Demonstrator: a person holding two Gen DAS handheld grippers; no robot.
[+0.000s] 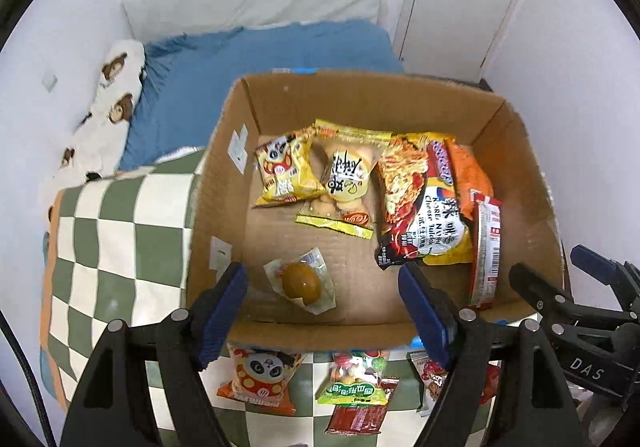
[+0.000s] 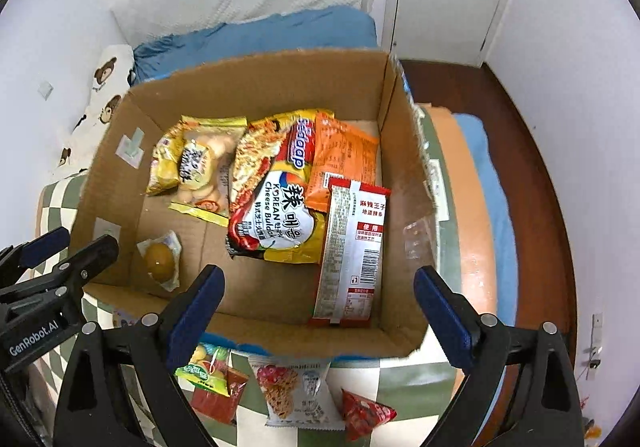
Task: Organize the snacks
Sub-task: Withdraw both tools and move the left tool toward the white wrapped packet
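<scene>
An open cardboard box (image 1: 224, 151) (image 2: 404, 151) sits on a checkered cloth. It holds a braised egg packet (image 1: 302, 281) (image 2: 160, 261), a yellow panda snack (image 1: 286, 171), a clear biscuit bag (image 1: 346, 179), a Korean noodle pack (image 1: 424, 207) (image 2: 276, 199), an orange packet (image 2: 344, 159) and a long red-and-white packet (image 2: 352, 247). My left gripper (image 1: 322, 275) hovers open above the box's near left, over the egg. My right gripper (image 2: 318, 273) hovers open above the near right, over the long packet. Neither holds anything.
On the checkered cloth (image 1: 120, 231) in front of the box lie an orange panda pack (image 1: 260, 375), a green candy bag (image 1: 354, 379), a red packet (image 1: 356, 419), a white cereal bar pack (image 2: 296, 391) and a red triangular packet (image 2: 366, 413). Blue bedding and a white door lie behind.
</scene>
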